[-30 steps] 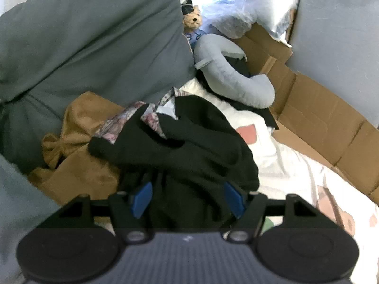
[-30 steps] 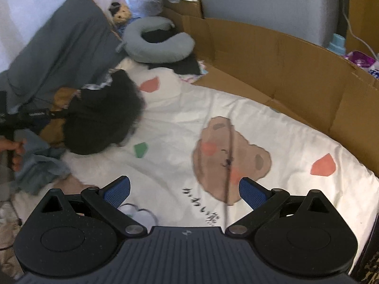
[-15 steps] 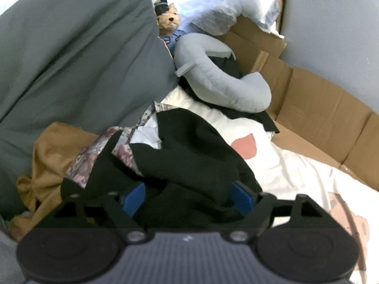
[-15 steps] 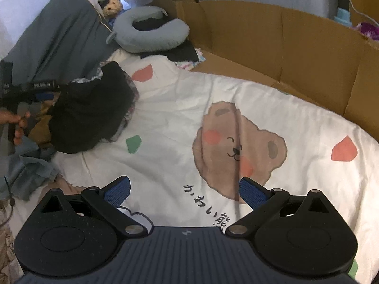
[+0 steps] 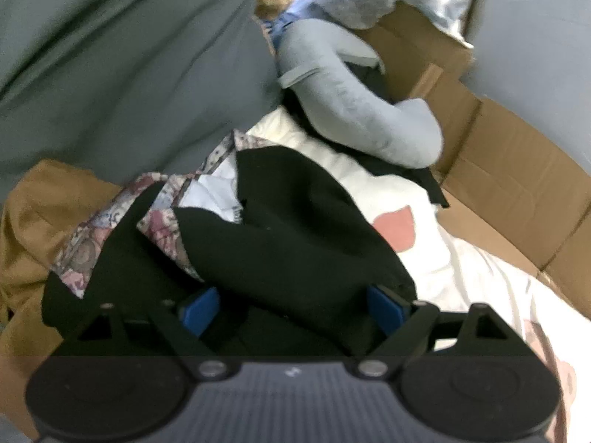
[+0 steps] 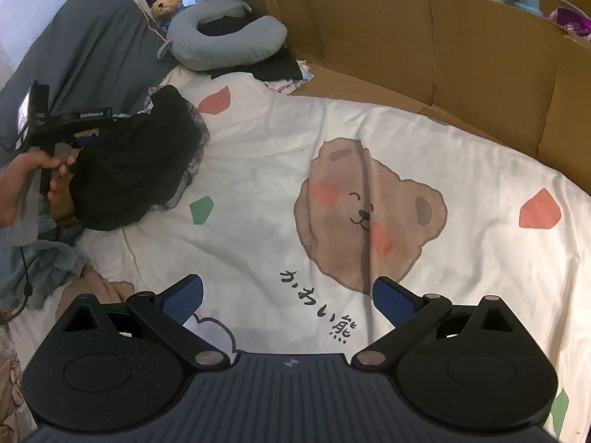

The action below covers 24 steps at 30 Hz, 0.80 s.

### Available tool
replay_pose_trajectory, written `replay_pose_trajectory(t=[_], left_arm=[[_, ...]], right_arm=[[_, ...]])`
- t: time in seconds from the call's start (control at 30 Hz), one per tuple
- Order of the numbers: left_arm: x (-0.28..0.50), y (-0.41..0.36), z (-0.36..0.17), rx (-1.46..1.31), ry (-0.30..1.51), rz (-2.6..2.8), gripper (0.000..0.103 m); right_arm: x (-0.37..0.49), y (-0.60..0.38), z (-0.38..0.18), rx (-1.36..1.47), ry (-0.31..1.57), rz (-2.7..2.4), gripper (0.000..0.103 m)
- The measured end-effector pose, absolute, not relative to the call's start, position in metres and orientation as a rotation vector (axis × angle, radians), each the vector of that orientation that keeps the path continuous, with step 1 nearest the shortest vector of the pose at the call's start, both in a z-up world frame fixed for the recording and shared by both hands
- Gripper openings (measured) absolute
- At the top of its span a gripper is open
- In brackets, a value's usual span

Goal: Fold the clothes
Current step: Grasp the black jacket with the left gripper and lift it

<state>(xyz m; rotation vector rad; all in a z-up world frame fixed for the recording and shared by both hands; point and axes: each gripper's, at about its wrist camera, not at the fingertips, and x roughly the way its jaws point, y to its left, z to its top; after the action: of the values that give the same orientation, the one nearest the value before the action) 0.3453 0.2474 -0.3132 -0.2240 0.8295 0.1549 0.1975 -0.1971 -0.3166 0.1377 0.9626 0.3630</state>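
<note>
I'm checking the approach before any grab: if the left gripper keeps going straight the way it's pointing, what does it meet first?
Most likely the black garment. It bunches right ahead of the left gripper, between its open jaws, which have just been opening. Whether the pads already touch the cloth is unclear.

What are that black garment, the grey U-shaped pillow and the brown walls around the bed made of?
Black garment: soft matte fabric, perhaps knit; it slumps in folds. Neck pillow: stuffed smooth grey cloth; plump, rounded. Brown walls: cardboard; creases and raw edges show.
</note>
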Motion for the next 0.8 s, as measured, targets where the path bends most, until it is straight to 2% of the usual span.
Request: replay_pose_trajectory(t=[0.2, 0.23, 0.27, 0.3, 0.33, 0.37, 0.8], left_arm=[[0.355, 0.268, -0.314, -0.342, 0.786, 0.207, 0.077], [0.356, 0.271, -0.314, -0.353, 0.784, 0.213, 0.066], [0.358, 0.273, -0.313, -0.362, 0.781, 0.221, 0.047], [0.358, 0.275, -0.313, -0.369, 0.779, 0.230, 0.034], [0.358, 0.276, -0.311, -0.370, 0.770, 0.238, 0.012], [0.357, 0.276, -0.308, -0.365, 0.756, 0.244, 0.008], [0.323, 0.214, -0.263, -0.426, 0.631, 0.129, 0.005]], right_arm=[[0.195, -0.196, -0.319, 0.136, 0.973, 0.376, 0.101], [0.196, -0.196, -0.319, 0.136, 0.974, 0.378, 0.101], [0.196, -0.196, -0.319, 0.136, 0.975, 0.380, 0.101], [0.196, -0.195, -0.319, 0.135, 0.974, 0.385, 0.101], [0.196, -0.194, -0.319, 0.133, 0.973, 0.392, 0.101], [0.196, -0.194, -0.318, 0.131, 0.971, 0.399, 0.101], [0.204, -0.207, -0.305, 0.181, 0.918, 0.384, 0.101]])
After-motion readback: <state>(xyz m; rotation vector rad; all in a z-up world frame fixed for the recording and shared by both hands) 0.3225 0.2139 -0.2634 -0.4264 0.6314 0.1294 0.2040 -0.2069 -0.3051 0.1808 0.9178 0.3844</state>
